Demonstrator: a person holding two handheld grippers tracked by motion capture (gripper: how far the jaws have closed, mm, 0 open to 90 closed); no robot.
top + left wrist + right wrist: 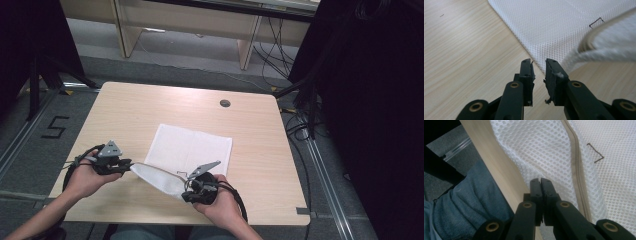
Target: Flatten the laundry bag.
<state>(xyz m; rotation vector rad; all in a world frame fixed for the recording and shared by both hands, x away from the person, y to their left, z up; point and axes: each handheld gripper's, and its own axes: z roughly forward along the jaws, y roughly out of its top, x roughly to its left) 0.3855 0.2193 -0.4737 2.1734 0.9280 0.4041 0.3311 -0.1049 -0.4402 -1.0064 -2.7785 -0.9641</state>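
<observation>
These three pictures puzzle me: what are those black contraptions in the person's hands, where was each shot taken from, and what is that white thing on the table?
No robot here: a person at a wooden table holds a hand-operated claw in each hand. The wide picture comes from a camera fixed above, looking down; the forearms enter from the bottom. The left claw is on the left, the right claw near the table's front edge.

The other two pictures come from small cameras riding on the claws, looking along their two black jaws.

On the table lies a white mesh bag with a beige zipper, something like a laundry bag. Its near edge is lifted off the table between the claws. The right claw is pinched shut on the mesh. The left claw has a gap between its jaws at the bag's edge; I see no cloth gripped there.
</observation>
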